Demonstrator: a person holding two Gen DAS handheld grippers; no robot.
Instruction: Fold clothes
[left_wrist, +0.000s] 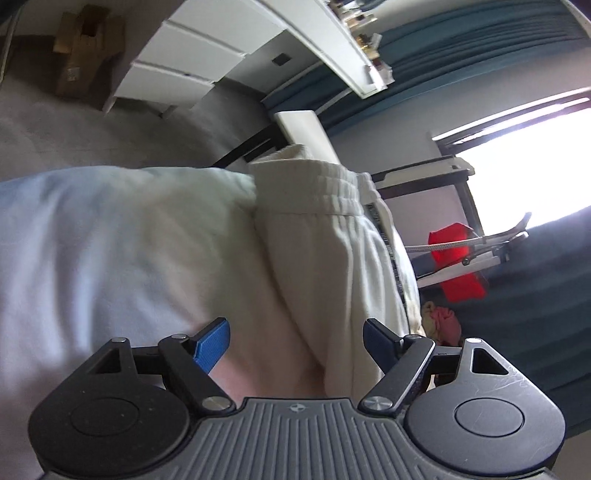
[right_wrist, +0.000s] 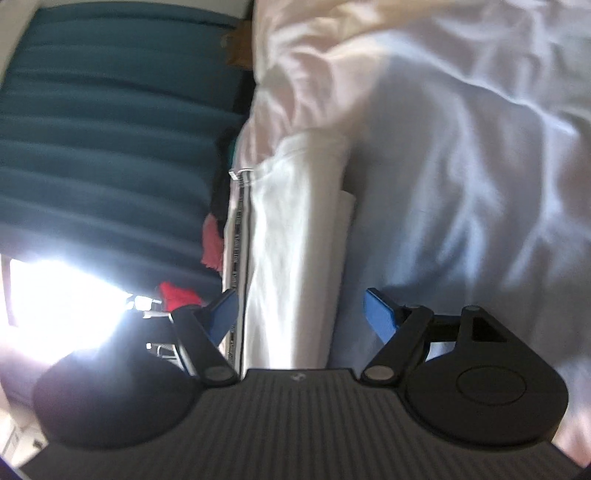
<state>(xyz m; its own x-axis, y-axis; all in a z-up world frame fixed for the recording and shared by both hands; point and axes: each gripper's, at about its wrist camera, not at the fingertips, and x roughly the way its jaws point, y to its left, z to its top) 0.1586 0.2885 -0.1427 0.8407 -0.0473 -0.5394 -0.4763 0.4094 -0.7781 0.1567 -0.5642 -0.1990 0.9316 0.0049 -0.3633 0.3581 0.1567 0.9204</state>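
Cream trousers (left_wrist: 325, 236) with a gathered elastic waistband, laid in a long folded strip along the edge of a bed covered by a rumpled white sheet (left_wrist: 110, 240). Dark printed tape running down the strip's outer side, right at the bed's edge.

Left gripper (left_wrist: 297, 341) over the strip, blue pads spread wide, nothing between them but the cloth lying beyond; contact with the fabric not clear.

Right gripper (right_wrist: 299, 314) likewise spread wide, its 2 blue pads straddling the same folded trousers (right_wrist: 291, 240) lengthwise, sheet (right_wrist: 461, 147) to one side and bed edge to the other. No grip taken; whether the pads touch the cloth cannot be told.

Beyond the bed edge: teal curtains (left_wrist: 480, 48), a bright window (left_wrist: 535, 162), a red garment (left_wrist: 460, 266) hung on a rack, a pink cloth (left_wrist: 443, 317) lower down. Farther back, a white drawer unit (left_wrist: 192, 62) and a cardboard box (left_wrist: 79, 51) on grey floor.
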